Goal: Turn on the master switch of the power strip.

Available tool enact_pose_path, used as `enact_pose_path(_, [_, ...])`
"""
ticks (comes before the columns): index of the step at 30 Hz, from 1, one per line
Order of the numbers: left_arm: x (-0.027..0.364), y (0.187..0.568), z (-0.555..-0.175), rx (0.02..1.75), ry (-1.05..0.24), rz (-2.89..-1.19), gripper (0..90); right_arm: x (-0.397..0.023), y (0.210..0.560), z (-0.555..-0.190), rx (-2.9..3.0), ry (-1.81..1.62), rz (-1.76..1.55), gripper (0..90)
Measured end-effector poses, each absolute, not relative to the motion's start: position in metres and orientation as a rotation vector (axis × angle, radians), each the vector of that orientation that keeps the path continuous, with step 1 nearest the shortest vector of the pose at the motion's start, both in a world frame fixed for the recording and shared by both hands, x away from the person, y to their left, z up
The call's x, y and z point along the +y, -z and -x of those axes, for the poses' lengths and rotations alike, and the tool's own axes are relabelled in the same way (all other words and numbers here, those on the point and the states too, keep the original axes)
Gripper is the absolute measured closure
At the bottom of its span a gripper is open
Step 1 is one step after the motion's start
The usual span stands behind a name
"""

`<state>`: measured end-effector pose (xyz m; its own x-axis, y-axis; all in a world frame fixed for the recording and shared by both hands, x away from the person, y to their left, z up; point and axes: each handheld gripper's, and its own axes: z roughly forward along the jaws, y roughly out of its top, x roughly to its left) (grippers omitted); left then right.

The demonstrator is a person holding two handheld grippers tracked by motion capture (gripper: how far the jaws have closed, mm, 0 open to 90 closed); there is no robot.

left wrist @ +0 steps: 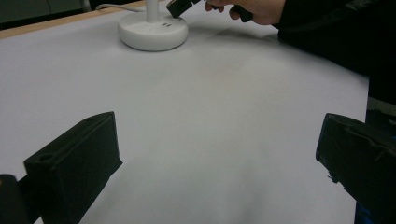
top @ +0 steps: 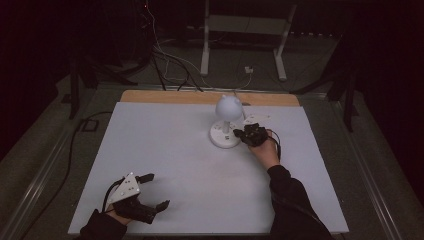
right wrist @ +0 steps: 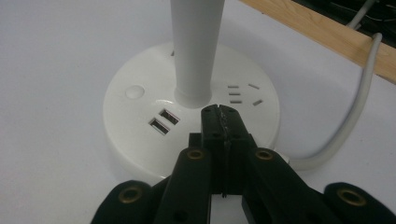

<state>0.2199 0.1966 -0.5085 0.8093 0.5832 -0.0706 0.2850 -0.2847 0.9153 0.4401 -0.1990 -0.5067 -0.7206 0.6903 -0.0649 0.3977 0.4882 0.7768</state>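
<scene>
A white desk lamp (top: pixel 227 107) with a round head stands on a round white base (top: pixel 223 135) at the table's back middle. The base (right wrist: pixel 140 126) carries a round button (right wrist: pixel 134 91), two USB ports (right wrist: pixel 163 121) and socket slots (right wrist: pixel 243 93). My right gripper (top: pixel 238 133) is shut with nothing between its jaws, its tips (right wrist: pixel 218 113) over the base just in front of the lamp's stem (right wrist: pixel 196 51). My left gripper (top: pixel 156 191) rests open near the front left of the table, far from the lamp. From that gripper's view the base (left wrist: pixel 152 32) lies far ahead.
A white sheet (top: pixel 165 150) covers the table, with a wooden strip (top: pixel 175 96) along the far edge. The lamp's white cable (right wrist: pixel 355 107) runs off the base toward that edge. Beyond the table are cables (top: pixel 170 60) and a white stand (top: pixel 245 35) on the floor.
</scene>
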Motion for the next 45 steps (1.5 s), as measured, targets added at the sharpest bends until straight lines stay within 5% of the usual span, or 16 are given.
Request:
enact_pose_path(42, [0.196,0.509,-0.221,0.66,-0.329,-1.88,0.2,-0.203,0.505,-0.435,2.327,-1.12,-0.985,90.0])
enact_pose_path(45, [0.196,0.509,-0.221,0.657,-0.332,-1.882,0.2,-0.204,0.504,-0.432,2.331,-1.141,-0.994,82.7])
